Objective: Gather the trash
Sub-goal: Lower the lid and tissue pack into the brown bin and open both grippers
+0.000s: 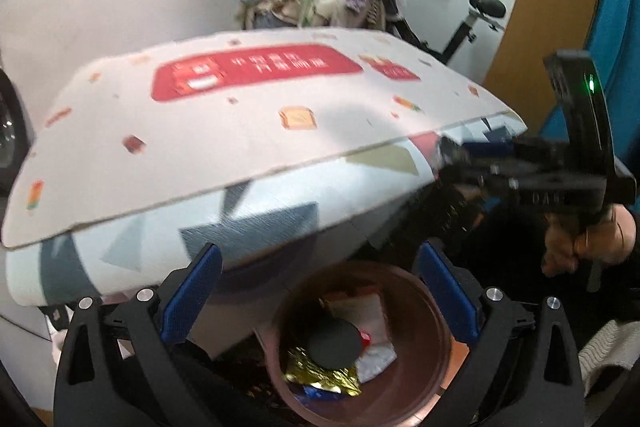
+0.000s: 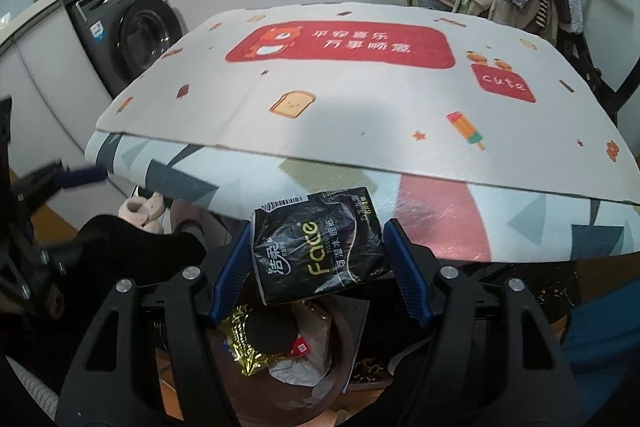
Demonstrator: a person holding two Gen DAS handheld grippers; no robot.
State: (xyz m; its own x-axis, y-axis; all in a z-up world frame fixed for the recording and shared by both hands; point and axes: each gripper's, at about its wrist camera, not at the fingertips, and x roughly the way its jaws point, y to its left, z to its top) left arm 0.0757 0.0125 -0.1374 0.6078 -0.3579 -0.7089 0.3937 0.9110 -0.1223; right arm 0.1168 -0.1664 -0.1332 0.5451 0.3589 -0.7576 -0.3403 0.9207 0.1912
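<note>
Right gripper (image 2: 318,259) grips something (jaws wide); left gripper (image 1: 318,291) gapes empty.

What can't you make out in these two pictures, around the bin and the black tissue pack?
- Bin: its near rim is cut off by the lower edge in the left wrist view; in the right wrist view the tissue pack covers part of it.
- Right gripper in the left wrist view: blurred, so its fingers are unclear.
- Trash under the black disc: hidden.

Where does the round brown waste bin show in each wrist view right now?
Left wrist: round brown waste bin at bottom centre, between the left gripper's open fingers.
Right wrist: bottom centre, its rim partly hidden behind the black tissue pack in the right gripper.
Shared landmark: crumpled gold foil wrapper inside it.
</note>
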